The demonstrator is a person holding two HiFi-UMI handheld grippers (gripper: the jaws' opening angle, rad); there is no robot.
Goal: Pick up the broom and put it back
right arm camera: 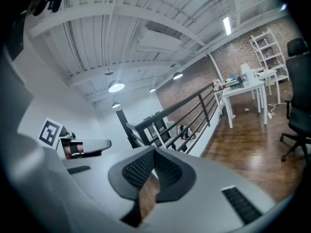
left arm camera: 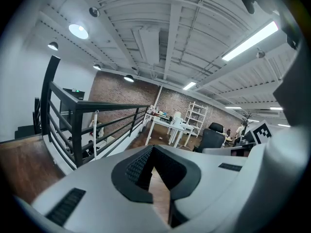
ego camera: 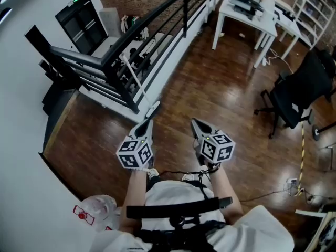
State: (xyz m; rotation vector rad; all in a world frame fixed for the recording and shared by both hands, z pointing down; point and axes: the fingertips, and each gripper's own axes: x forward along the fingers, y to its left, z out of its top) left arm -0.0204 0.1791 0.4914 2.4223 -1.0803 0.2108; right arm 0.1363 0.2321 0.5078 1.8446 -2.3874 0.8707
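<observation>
The broom (ego camera: 137, 83) is a white stick with a pale head low on the wooden floor, leaning against the black railing (ego camera: 157, 14) ahead of me. Its stick also shows in the left gripper view as a thin white broom handle (left arm camera: 95, 132), and in the right gripper view the broom handle (right arm camera: 158, 134) stands by the rail posts. My left gripper (ego camera: 149, 121) is shut and empty, its tip just short of the broom's head. My right gripper (ego camera: 196, 122) hangs beside it, shut on nothing. Both point forward and slightly down.
White desks (ego camera: 247, 12) stand at the back right, with a black office chair (ego camera: 296, 96) to the right. A yellow cord (ego camera: 302, 156) and cables lie at the right. A clear plastic bag (ego camera: 100, 209) sits by my left foot. Dark stairs (ego camera: 58, 62) drop behind the railing.
</observation>
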